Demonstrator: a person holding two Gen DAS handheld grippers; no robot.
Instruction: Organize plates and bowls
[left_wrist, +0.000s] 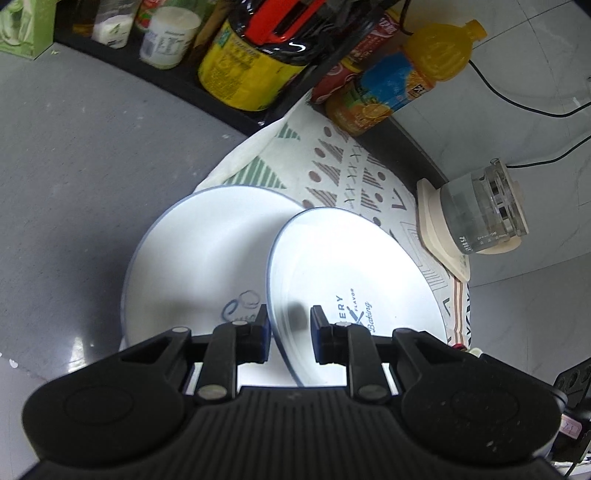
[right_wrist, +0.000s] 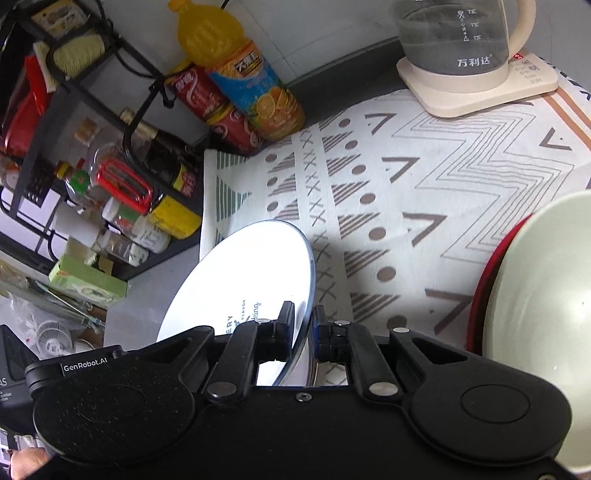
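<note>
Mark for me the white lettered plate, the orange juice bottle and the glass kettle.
White lettered plate (right_wrist: 255, 273), right wrist view, bare centre of its face.
Orange juice bottle (left_wrist: 397, 83), left wrist view, blue label.
Glass kettle (right_wrist: 452, 37), right wrist view, clear body.

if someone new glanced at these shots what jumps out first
Most striking is the white round plate with blue lettering, held tilted on edge by the right tongs over the patterned zigzag cloth. In the left wrist view it is between the left tongs, beside a second white blue-rimmed plate. The bright orange juice bottle stands at the back, and a glass kettle on a cream base sits to its right.
</note>
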